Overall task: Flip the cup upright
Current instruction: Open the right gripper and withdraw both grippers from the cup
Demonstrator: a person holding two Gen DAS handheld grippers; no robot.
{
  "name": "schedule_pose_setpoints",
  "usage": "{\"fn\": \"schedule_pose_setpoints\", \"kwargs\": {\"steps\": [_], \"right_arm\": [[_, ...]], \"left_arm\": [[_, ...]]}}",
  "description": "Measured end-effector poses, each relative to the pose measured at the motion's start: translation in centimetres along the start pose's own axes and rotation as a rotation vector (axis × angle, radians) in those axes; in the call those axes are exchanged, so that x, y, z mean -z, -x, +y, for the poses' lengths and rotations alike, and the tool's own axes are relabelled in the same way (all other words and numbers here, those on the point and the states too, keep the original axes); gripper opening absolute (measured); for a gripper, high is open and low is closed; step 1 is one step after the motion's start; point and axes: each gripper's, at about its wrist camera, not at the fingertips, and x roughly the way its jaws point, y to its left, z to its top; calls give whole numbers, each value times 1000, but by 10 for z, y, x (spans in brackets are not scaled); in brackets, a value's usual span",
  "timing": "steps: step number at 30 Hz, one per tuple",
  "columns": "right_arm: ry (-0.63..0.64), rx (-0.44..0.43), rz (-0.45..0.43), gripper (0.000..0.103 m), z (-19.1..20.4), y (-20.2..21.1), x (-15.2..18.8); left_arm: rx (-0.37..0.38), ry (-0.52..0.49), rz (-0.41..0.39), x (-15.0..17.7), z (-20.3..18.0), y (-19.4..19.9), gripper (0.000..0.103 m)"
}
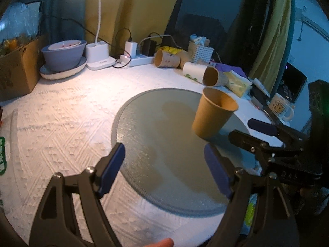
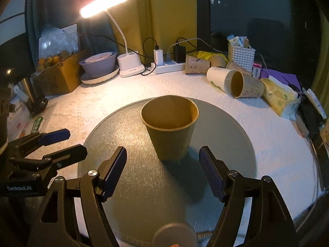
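A plain brown paper cup point(image 2: 170, 131) stands upright, mouth up, on a round grey glass disc point(image 2: 131, 185) on the white tablecloth. It also shows in the left wrist view point(image 1: 213, 115) at the disc's point(image 1: 164, 164) right side. My right gripper point(image 2: 163, 171) is open and empty, with the cup just beyond and between its fingertips, not touching. My left gripper point(image 1: 164, 168) is open and empty over the disc, left of the cup. Each gripper shows in the other's view: the right one point(image 1: 255, 131), the left one point(image 2: 59, 144).
Several paper cups point(image 2: 236, 82) lie on their sides at the back right, near a white basket point(image 2: 241, 54) and a tissue pack point(image 2: 279, 98). A desk lamp point(image 2: 129, 63), power strip point(image 2: 168, 65), grey bowl point(image 2: 98, 65) and cardboard box point(image 2: 59, 76) line the back. A mug point(image 1: 281, 107) stands at right.
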Motion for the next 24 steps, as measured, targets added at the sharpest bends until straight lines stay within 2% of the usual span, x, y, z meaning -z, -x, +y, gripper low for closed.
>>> {"fn": "schedule_pose_setpoints", "kwargs": {"steps": [13, 24], "right_arm": [[-15, 37, -50, 76, 1, 48, 21], [-4, 80, -150, 76, -1, 96, 14]], "left_arm": [[-7, -80, -75, 5, -30, 42, 81], [4, -129, -169, -5, -48, 76, 81]]}}
